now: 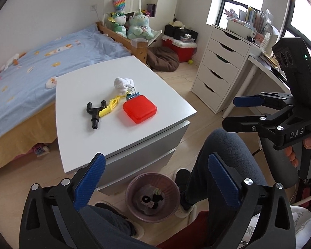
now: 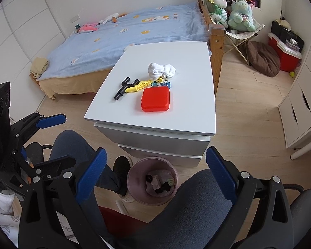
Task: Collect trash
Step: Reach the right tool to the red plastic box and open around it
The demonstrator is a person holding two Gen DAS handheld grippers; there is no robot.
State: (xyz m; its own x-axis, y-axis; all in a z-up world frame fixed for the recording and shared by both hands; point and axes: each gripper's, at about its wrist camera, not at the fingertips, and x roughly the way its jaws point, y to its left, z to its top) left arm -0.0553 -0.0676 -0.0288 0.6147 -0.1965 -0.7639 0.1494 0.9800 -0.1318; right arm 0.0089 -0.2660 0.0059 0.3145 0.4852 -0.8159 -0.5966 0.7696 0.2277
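On the white table [image 1: 89, 149] [image 2: 186, 120] lie a crumpled white tissue [image 1: 123, 84] [image 2: 161, 70], a black pipe-shaped piece [image 1: 95, 111] [image 2: 124, 88], a yellow plastic tool [image 1: 112, 106] [image 2: 140, 86], binder clips [image 1: 133, 95] [image 2: 165, 84] and a red square case [image 1: 140, 109] [image 2: 155, 99]. A mauve trash bin [image 1: 152, 199] [image 2: 152, 183] with scraps inside stands on the floor before the table. My left gripper [image 1: 155, 178] [image 2: 51, 141] is open and empty above the bin. My right gripper [image 2: 155, 176] [image 1: 236, 112] is open and empty, held right of the table.
The person's legs [image 1: 217, 161] [image 2: 78, 155] flank the bin. A bed [image 1: 41, 62] lies beyond the table. A white drawer unit [image 1: 219, 70] and desk stand at the right. A red cooler [image 1: 181, 47] and brown cushion [image 1: 163, 59] sit on the floor.
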